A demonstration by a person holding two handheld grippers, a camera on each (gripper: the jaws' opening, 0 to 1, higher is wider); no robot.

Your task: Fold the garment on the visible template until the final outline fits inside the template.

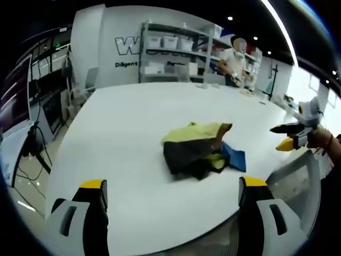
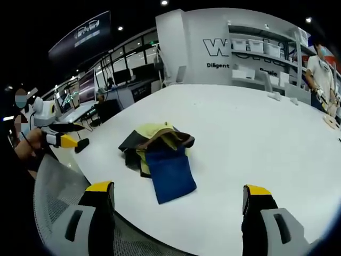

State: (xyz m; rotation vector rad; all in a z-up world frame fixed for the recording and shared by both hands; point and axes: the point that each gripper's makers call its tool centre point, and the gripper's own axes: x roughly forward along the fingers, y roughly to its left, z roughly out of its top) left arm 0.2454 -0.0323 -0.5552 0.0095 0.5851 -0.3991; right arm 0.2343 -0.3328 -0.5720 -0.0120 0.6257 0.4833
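In the left gripper view, going left to right: the left gripper (image 1: 173,188) has its yellow-tipped jaws spread wide apart with nothing between them, hanging over the near edge of the white table (image 1: 122,133). The garment (image 1: 198,149) sits crumpled in a heap around the middle of the table, a mix of black and yellow-green fabric with a brownish bit on top and a blue piece (image 1: 235,156) poking out on its right side. It's well apart from both jaws, not touched by anything. Over at the right edge the right gripper (image 1: 285,135) comes in with a hand (image 1: 321,140) behind it, off past the garment. Its jaws look a little apart, nothing in them. At the back there are shelves (image 1: 176,50) with boxes, and a person (image 1: 234,61) in white standing by the far side of the table.

In the right gripper view, same order: the left gripper (image 2: 69,134) shows up at the left, near the table (image 2: 256,133) edge, jaws a bit apart and empty. The garment (image 2: 154,144) is still a messy pile in the middle, with the blue piece (image 2: 170,173) lying flat toward the camera. The right gripper (image 2: 178,189) has its jaws wide apart at the bottom, empty, just short of the table edge. A person (image 2: 321,69) stands at the far right, and a mesh chair back (image 2: 58,186) is at lower left.

I can't make out any template under the garment, the table just looks plain white.
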